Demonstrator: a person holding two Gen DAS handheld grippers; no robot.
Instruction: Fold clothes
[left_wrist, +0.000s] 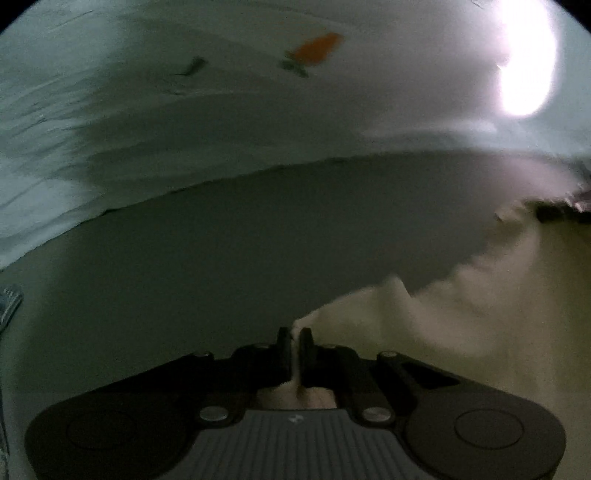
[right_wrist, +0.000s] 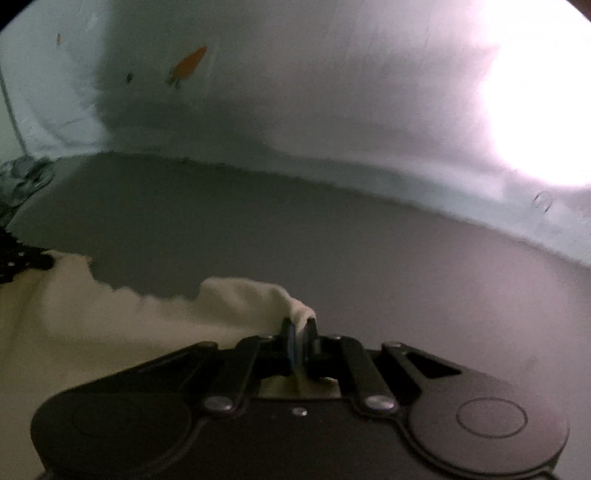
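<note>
- Left tool (left_wrist: 295, 334): clenched on a pinch of the cream garment (left_wrist: 480, 314), so that edge can be carried.
- Right tool (right_wrist: 300, 325): clenched on another bunched edge, pairing the hold.
- Garment lies on the grey worktop (right_wrist: 332, 240), spread between both tools, before a pale patterned sheet (right_wrist: 258, 92).

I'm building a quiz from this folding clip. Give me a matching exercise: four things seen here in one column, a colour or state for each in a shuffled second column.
Things:
1. left gripper
2. cream garment
3. carrot print
4. grey surface

Colour or state:
A. orange, on the pale sheet behind
B. shut on a fabric edge
C. bare and flat beyond the cloth
D. off-white, held at two points

Pairs: 1-B, 2-D, 3-A, 4-C
</note>
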